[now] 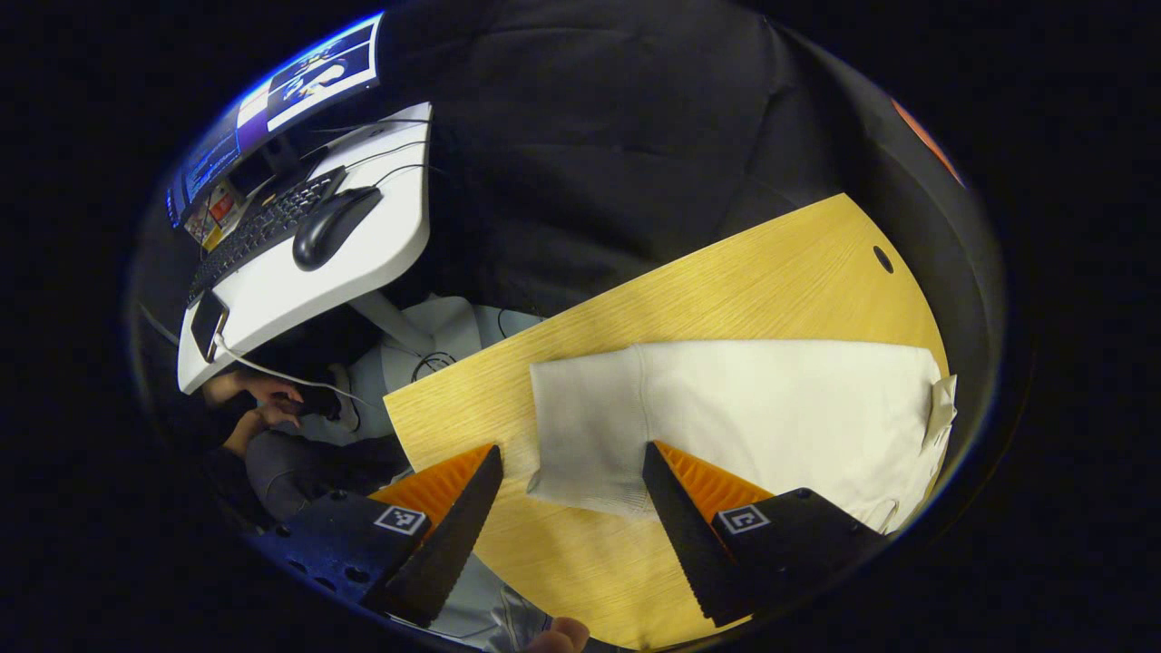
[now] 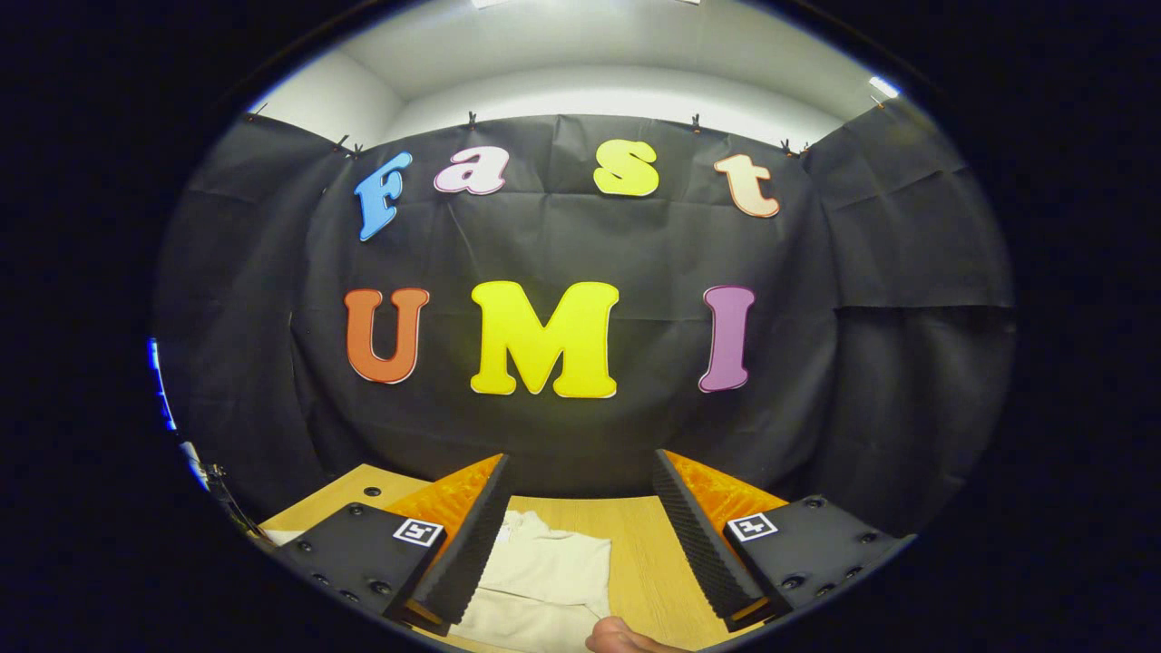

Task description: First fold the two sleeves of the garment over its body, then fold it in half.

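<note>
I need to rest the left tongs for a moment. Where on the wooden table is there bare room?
Bare wood runs along the table's far side, between the white garment and the black cloth wall, and at the near corner left of the garment's ribbed edge. The white side desk is crowded with a keyboard and mouse.

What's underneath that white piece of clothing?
The white garment lies flat on a light wooden table, whose bare top shows around it. Anything between cloth and table is covered, so I cannot tell.
</note>
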